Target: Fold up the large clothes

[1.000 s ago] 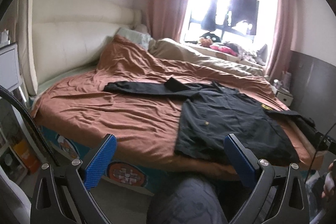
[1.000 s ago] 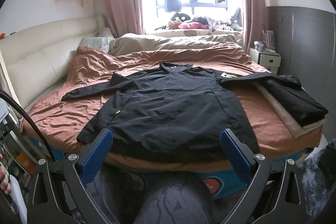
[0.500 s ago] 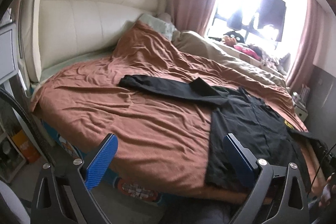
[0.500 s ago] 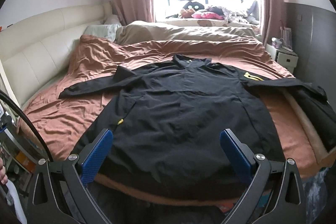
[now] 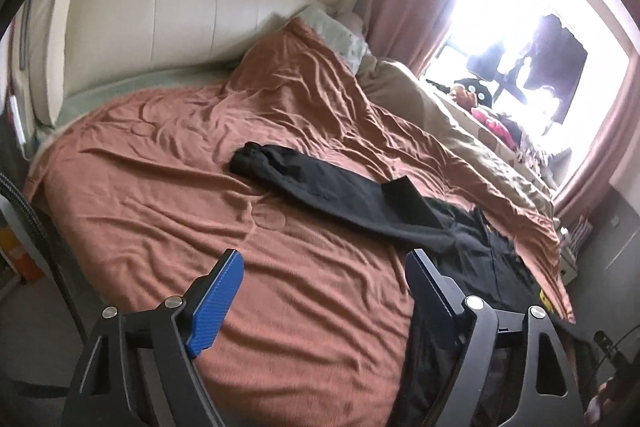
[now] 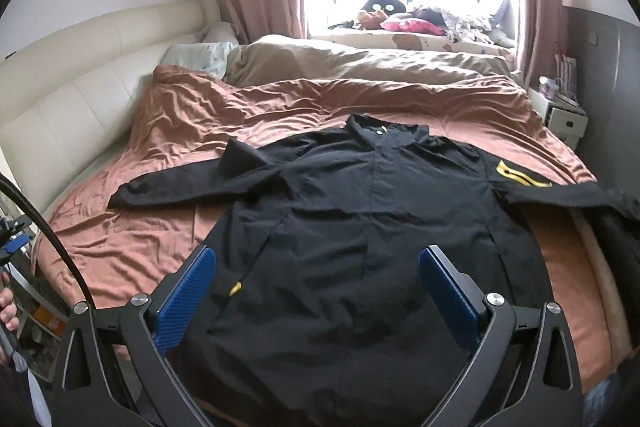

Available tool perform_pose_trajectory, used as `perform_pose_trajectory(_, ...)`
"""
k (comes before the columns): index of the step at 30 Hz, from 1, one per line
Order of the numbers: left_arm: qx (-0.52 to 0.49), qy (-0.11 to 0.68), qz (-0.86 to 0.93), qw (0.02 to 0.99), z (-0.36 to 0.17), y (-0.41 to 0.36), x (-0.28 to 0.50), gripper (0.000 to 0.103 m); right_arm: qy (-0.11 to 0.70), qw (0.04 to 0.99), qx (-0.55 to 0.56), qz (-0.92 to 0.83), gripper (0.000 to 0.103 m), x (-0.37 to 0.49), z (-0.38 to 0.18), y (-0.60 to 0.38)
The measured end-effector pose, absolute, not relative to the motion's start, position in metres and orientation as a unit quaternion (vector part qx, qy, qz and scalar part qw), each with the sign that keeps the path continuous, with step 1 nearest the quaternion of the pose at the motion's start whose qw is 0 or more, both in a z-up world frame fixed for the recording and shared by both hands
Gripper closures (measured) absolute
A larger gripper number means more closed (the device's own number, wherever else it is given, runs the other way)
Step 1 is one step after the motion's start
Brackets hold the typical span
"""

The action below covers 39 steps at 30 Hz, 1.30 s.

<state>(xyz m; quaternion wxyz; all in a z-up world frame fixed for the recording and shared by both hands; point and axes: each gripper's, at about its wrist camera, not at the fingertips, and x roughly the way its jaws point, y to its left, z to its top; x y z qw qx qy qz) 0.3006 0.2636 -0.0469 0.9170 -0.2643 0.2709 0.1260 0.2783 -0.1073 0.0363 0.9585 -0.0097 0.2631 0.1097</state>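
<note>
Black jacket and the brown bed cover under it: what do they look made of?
Black jacket: thin woven synthetic by its look, matte with a faint sheen, lying flat with shallow creases. Brown bed cover: soft, lightly glossy fabric, perhaps a satin-like or brushed weave; fine wrinkles catch the window light. Neither is certain.

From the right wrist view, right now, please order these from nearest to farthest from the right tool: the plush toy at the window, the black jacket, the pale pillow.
1. The black jacket, spread flat on the bed just ahead of the right tool.
2. The pale pillow, farther back on the left, by the headboard.
3. The plush toy, on the window ledge at the far end.
</note>
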Motion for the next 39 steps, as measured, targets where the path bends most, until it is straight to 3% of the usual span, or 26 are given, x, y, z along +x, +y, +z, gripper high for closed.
perform_pose_trajectory(14,-0.330,0.322,0.121,0.879,-0.102,0.314,0.434,0.030,0.321,0.939,0.004,0.124,0.053,0.406,0.016,-0.084)
perform_pose_trajectory(17,-0.346,0.336,0.124,0.867,-0.119,0.324,0.458,0.032,0.332,0.935,0.005,0.126,0.059,0.437,0.010,-0.077)
perform_pose_trajectory(27,-0.385,0.374,0.153,0.830,-0.184,0.358,0.531,0.038,0.362,0.922,0.042,0.132,0.065,0.520,-0.016,-0.054)
perform_pose_trajectory(30,-0.406,0.391,0.169,0.808,-0.208,0.370,0.552,0.067,0.372,0.917,0.054,0.136,0.067,0.543,-0.024,-0.045)
perform_pose_trajectory(31,-0.413,0.390,0.168,0.806,-0.211,0.371,0.554,0.087,0.378,0.913,0.060,0.138,0.068,0.553,-0.028,-0.041)
perform_pose_trajectory(32,-0.418,0.386,0.166,0.806,-0.212,0.373,0.556,0.097,0.383,0.911,0.067,0.139,0.070,0.563,-0.032,-0.039)
perform_pose_trajectory(39,-0.377,0.336,0.134,0.853,-0.153,0.369,0.557,0.100,0.418,0.888,0.114,0.151,0.083,0.625,-0.061,-0.026)
